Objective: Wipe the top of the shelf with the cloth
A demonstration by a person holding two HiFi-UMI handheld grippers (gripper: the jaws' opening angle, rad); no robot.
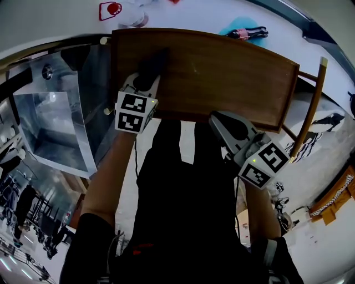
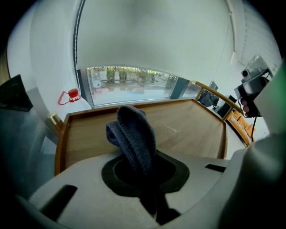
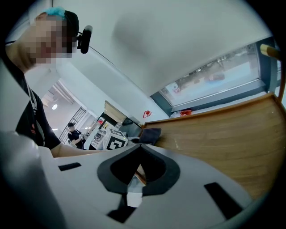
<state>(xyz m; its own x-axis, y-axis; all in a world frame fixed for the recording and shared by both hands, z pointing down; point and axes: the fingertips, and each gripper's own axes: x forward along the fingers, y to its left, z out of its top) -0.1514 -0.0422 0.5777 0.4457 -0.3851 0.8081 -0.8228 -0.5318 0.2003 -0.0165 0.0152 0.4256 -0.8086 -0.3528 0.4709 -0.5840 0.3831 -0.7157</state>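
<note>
The shelf's brown wooden top (image 1: 222, 72) has a raised rim and fills the upper middle of the head view. My left gripper (image 1: 148, 77) reaches over its near left part, shut on a dark grey knitted cloth (image 1: 153, 62). In the left gripper view the cloth (image 2: 134, 134) stands folded up out of the jaws above the wood (image 2: 187, 129). My right gripper (image 1: 221, 121) hovers at the shelf's front edge, right of the left one, shut with nothing in it. The right gripper view shows the cloth (image 3: 150, 134) and the left gripper's marker cube (image 3: 115, 141) across the wood (image 3: 223, 134).
A glass-sided case (image 1: 55, 127) stands left of the shelf. A slim wooden post (image 1: 312, 105) rises at its right end. Beyond the shelf lie a red and white object (image 1: 111, 9) and a turquoise item with a bottle (image 1: 244, 32). A low window (image 2: 129, 82) lies behind.
</note>
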